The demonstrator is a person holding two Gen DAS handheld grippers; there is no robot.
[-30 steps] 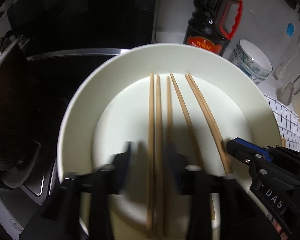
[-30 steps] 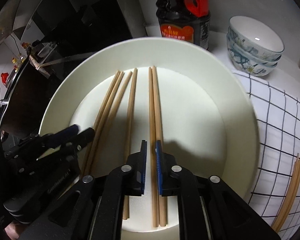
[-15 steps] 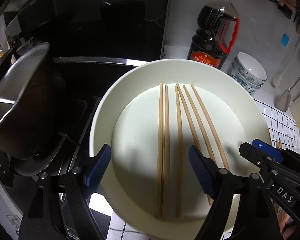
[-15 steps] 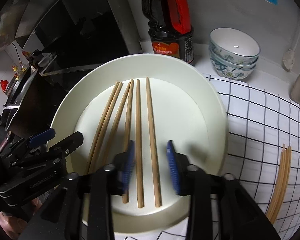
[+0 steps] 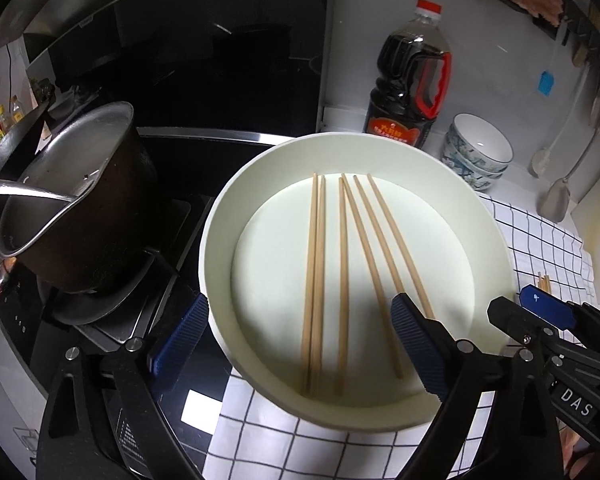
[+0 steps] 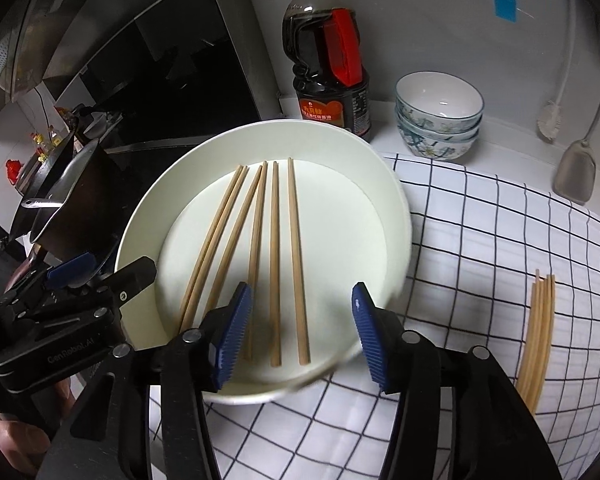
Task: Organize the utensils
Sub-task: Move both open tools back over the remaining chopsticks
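Left wrist view:
Left gripper (image 5: 296,340): fingers spread wide, holding nothing; the near rim of the plate lies between them.
Plate (image 5: 484,216): white, deep, just ahead of the gripper, lying partly on the checked cloth (image 5: 540,232).
Chopsticks (image 5: 342,280): six wooden sticks lie inside the plate, pointing away from the gripper; two touch each other at the left, the others fan out to the right.
Right gripper (image 5: 536,308): at the right side of this view, near the plate rim.
Pot (image 5: 80,208): dark, to the left on the stove, with a ladle handle over its edge.

Right wrist view:
Right gripper (image 6: 300,332): fingers wide apart and empty, above the near ends of the chopsticks (image 6: 274,264).
Plate (image 6: 388,184): directly ahead.
Loose chopsticks (image 6: 538,332): a small bundle on the cloth (image 6: 480,240), well to the right; maybe four sticks, hard to count.
Sauce bottle (image 6: 332,60): beyond the plate.
Bowls (image 6: 438,116): stacked, far right of the bottle.
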